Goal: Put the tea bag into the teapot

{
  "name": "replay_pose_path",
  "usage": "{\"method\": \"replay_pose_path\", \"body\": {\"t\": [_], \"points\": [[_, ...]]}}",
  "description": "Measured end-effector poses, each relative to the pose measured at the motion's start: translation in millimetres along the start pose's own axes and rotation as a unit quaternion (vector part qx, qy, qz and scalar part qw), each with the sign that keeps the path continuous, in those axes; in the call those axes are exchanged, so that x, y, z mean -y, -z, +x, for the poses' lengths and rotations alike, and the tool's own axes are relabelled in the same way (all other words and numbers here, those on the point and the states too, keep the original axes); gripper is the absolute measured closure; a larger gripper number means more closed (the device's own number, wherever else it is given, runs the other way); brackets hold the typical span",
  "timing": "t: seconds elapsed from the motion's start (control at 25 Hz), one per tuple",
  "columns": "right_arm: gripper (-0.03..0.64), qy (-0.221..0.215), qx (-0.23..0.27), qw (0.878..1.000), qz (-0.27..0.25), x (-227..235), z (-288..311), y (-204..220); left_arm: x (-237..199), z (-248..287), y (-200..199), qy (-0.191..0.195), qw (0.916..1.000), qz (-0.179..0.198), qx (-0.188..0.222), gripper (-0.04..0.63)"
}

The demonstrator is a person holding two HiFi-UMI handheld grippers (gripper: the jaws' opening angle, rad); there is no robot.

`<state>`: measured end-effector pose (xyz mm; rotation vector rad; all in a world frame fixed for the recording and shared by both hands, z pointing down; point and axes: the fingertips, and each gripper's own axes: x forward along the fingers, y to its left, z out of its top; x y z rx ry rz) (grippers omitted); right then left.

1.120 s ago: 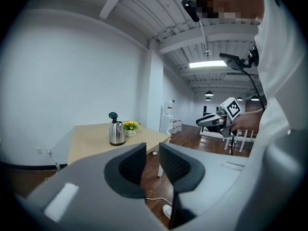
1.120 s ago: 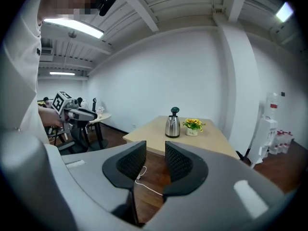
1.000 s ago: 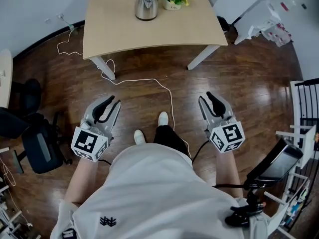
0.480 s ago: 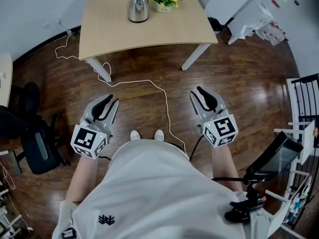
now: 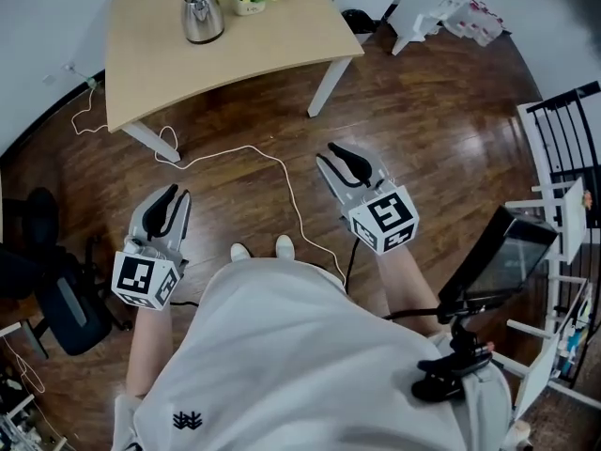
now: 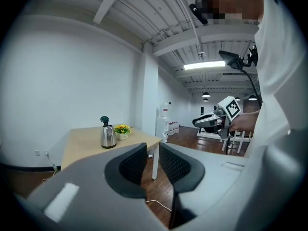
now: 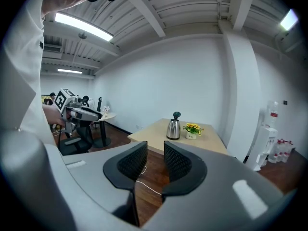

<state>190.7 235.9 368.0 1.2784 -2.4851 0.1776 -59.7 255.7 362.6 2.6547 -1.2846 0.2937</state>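
We count two claws, the left claw (image 5: 172, 194) and the right claw (image 5: 331, 150), each with two dark jaws and one marker cube (image 5: 146, 280). There is one bench (image 5: 263, 45), and we see two of its white legs (image 5: 324, 83). On it we count one steel teapot (image 5: 202, 17) and one flower pot (image 5: 250, 6) of yellow blooms. On the floor (image 5: 432, 130) we count one white cable (image 5: 282, 181), two white shoes (image 5: 241, 251) and one black office chair (image 5: 61, 294). At the right we find one dark screen (image 5: 502, 256).
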Motion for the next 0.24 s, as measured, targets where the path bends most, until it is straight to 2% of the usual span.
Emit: {"method": "replay_pose_path", "body": {"t": [0.24], "points": [[0.512,-0.01,-0.004,1.0,-0.008,5.9,-3.8,2.7,12.2,1.9,0.2,-0.008,0.9999,-0.004,-0.008,0.535]]}}
